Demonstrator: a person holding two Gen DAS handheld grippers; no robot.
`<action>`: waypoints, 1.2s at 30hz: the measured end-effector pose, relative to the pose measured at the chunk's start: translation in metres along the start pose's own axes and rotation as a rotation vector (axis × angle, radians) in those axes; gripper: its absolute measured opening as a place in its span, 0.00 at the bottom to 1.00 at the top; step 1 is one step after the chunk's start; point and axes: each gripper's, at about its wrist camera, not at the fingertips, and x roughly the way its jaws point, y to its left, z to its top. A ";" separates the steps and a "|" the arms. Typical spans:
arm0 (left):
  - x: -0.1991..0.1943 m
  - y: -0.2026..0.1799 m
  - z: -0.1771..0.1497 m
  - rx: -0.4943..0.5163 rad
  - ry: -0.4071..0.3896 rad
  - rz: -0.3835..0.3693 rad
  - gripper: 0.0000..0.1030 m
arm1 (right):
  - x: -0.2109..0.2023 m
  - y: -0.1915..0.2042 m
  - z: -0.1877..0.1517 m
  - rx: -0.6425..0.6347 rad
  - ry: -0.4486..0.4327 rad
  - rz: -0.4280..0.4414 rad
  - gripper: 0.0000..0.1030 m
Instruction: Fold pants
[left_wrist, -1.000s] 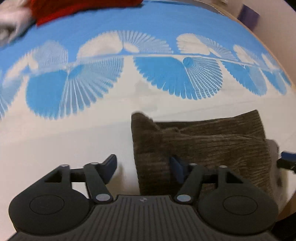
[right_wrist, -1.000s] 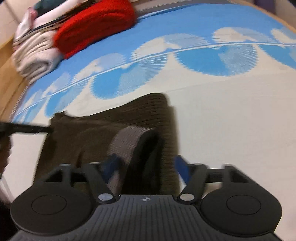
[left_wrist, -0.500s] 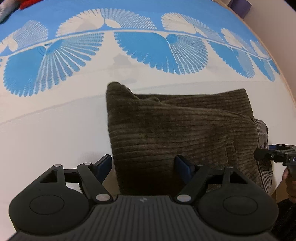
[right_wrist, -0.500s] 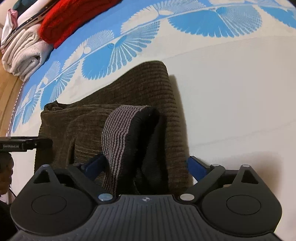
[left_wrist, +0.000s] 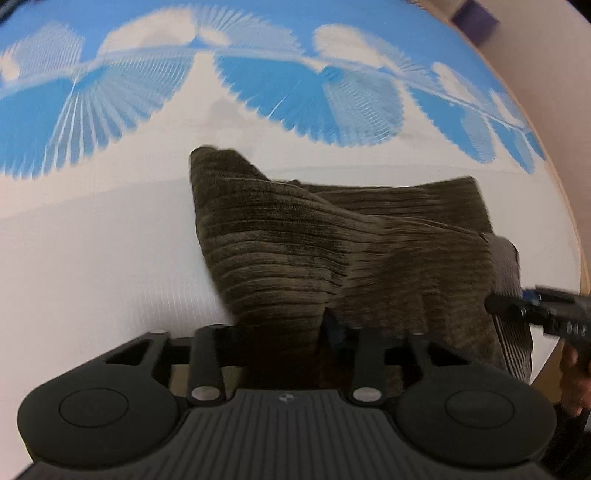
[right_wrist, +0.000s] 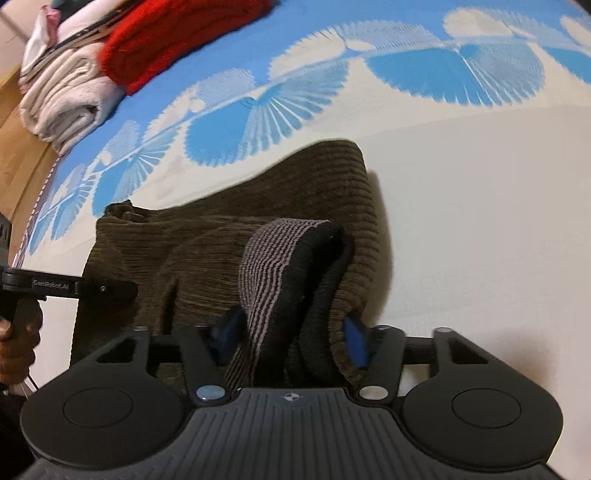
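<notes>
Brown corduroy pants (left_wrist: 314, 251) lie folded on a blue and white patterned cloth (left_wrist: 92, 240). My left gripper (left_wrist: 280, 328) is shut on the near left edge of the pants, and the fabric bunches up between its fingers. In the right wrist view the pants (right_wrist: 192, 251) show their striped waistband (right_wrist: 266, 266) raised. My right gripper (right_wrist: 291, 339) is shut on that waistband end. Each gripper appears at the edge of the other's view: the right gripper (left_wrist: 546, 314) and the left gripper (right_wrist: 74, 286).
A pile of folded clothes, red (right_wrist: 173, 44) and cream (right_wrist: 70, 99), sits at the far left of the cloth. The wooden table edge (right_wrist: 14, 122) runs along the left. A wall (left_wrist: 554, 74) stands past the table's far right.
Both grippers have closed on the pants. The left one now pinches the near left edge and lifts it into a ridge. The right one has closed on the waistband end.
</notes>
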 end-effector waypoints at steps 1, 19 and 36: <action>-0.008 -0.002 0.001 0.014 -0.023 0.003 0.34 | -0.003 0.000 0.001 -0.001 -0.015 0.008 0.48; -0.106 0.101 0.014 -0.110 -0.331 0.336 0.47 | 0.047 0.125 0.058 -0.062 -0.214 0.070 0.54; -0.220 0.010 -0.093 -0.030 -0.714 0.509 0.83 | -0.068 0.162 -0.010 -0.177 -0.624 -0.225 0.87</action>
